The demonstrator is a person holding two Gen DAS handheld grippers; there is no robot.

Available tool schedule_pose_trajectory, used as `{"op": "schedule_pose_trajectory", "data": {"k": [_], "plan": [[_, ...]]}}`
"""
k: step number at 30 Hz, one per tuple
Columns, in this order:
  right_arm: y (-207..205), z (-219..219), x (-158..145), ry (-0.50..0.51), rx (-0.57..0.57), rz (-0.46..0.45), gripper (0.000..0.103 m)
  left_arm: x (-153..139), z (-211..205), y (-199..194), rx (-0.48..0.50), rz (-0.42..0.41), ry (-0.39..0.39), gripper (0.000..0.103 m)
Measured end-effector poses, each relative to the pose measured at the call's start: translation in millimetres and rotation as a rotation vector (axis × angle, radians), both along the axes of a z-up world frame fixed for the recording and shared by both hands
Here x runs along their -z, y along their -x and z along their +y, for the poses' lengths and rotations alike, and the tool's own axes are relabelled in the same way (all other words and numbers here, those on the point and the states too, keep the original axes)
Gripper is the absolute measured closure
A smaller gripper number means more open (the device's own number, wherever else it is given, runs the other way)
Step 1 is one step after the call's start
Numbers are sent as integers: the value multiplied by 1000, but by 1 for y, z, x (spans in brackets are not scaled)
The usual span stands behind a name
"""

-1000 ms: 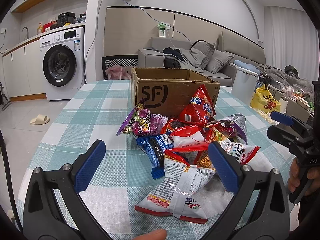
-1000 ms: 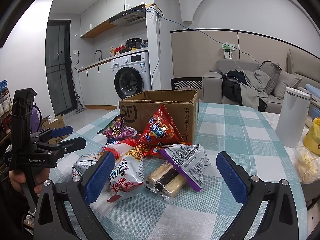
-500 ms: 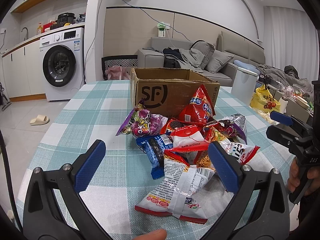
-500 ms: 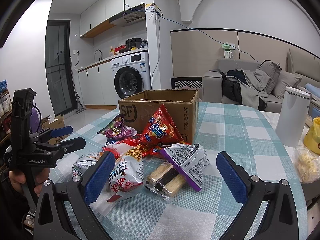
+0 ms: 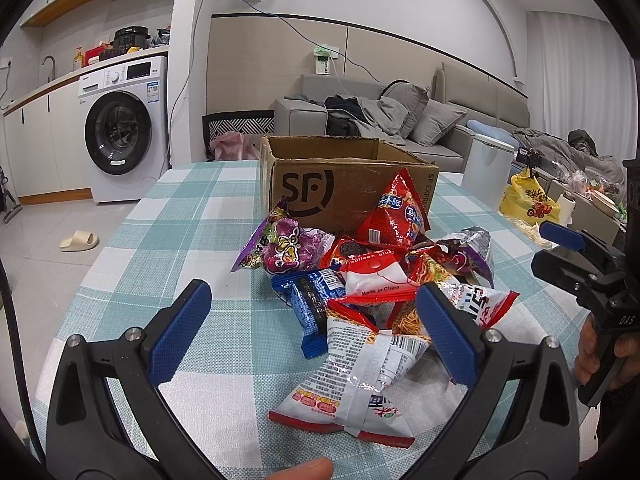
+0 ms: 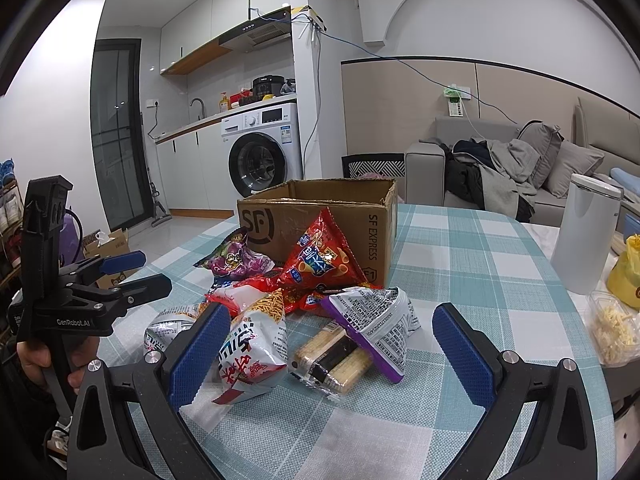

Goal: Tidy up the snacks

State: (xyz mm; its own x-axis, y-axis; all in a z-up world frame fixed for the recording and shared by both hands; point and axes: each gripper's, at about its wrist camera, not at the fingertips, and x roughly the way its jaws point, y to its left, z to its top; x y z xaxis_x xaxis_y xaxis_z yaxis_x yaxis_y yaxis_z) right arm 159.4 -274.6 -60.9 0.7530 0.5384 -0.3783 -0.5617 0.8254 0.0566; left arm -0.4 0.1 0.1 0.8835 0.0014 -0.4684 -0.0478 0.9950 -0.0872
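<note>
Both grippers, left [image 5: 308, 328] and right [image 6: 324, 354], hover with jaws released, holding nothing. Snack pile [image 5: 360, 280] sits on the counter [image 5: 168, 240] against the near side of the open cardboard box [image 5: 344, 184], presumably staged for loading.

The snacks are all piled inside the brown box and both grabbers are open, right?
Not quite. The snack packets lie on the checked tablecloth in front of the SF cardboard box, as the left wrist view shows. Both the left gripper and right gripper are open.
</note>
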Motion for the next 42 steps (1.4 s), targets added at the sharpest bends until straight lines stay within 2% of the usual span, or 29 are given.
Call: {"op": "schedule_pose_trajectory", "data": {"k": [16, 23, 30, 34, 38, 42], "plan": [[-7, 0, 5, 17, 21, 22, 0, -1, -4, 3, 8, 1, -12, 1], [-15, 9, 8, 76, 32, 64, 0, 2, 1, -1, 27, 31, 26, 1], [-20, 26, 12, 114, -56, 158, 0, 0, -1, -3, 34, 77, -22, 1], [-18, 35, 13, 117, -93, 187, 0, 3, -1, -3, 63, 115, -3, 1], [-19, 43, 16, 130, -128, 219, 1, 9, -5, -8, 68, 160, -33, 1], [-21, 52, 20, 155, -163, 245, 9, 16, -6, -13, 105, 201, -23, 4]]}}
